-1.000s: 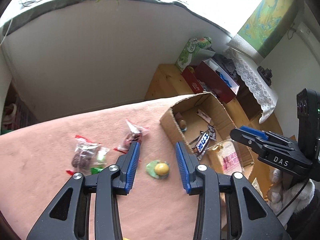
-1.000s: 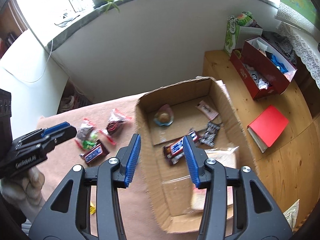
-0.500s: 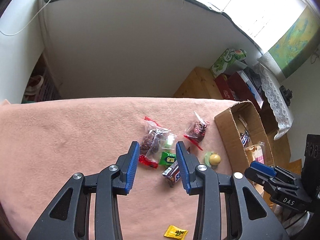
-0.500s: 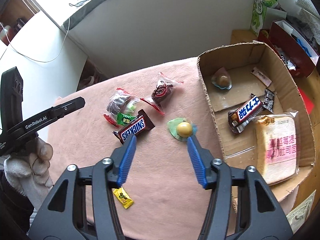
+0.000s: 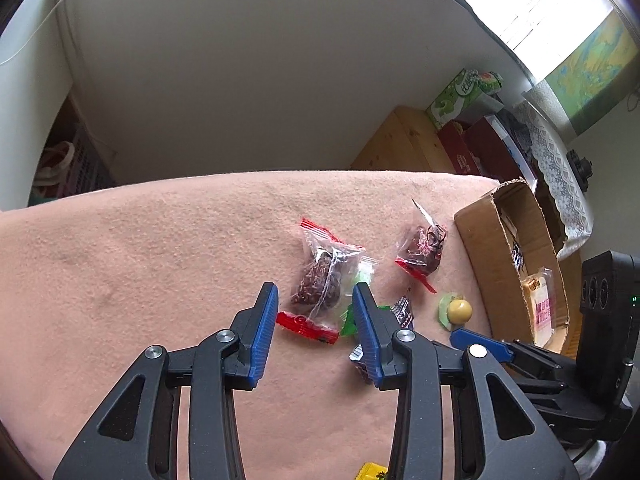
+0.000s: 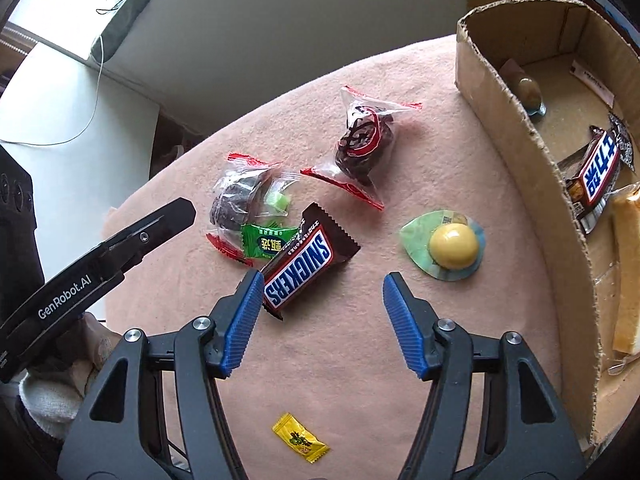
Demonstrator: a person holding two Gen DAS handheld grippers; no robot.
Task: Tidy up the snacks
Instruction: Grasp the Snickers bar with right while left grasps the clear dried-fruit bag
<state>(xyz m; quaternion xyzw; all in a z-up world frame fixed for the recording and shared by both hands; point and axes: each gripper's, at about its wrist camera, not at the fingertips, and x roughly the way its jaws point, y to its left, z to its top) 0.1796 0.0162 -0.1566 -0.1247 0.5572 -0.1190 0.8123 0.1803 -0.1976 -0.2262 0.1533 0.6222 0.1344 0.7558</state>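
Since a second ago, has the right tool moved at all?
Yes. The right tool has swung left, away from the cardboard box, which now sits at the right edge of its view, and hangs open over the Snickers bar on the pink cloth.

"SNICKERS" on brown chocolate bar point(image 6: 306, 261), "GenRobot.AI" on left tool point(image 6: 96, 258)

A pink cloth point(image 6: 360, 360) covers my table. On it lie a Snickers bar point(image 6: 306, 262), a green candy point(image 6: 268, 243), two clear snack bags point(image 6: 240, 200) point(image 6: 362, 148), a yellow candy point(image 6: 301, 437), a round yellow sweet point(image 6: 453, 247) and a cardboard box point(image 6: 516, 128).
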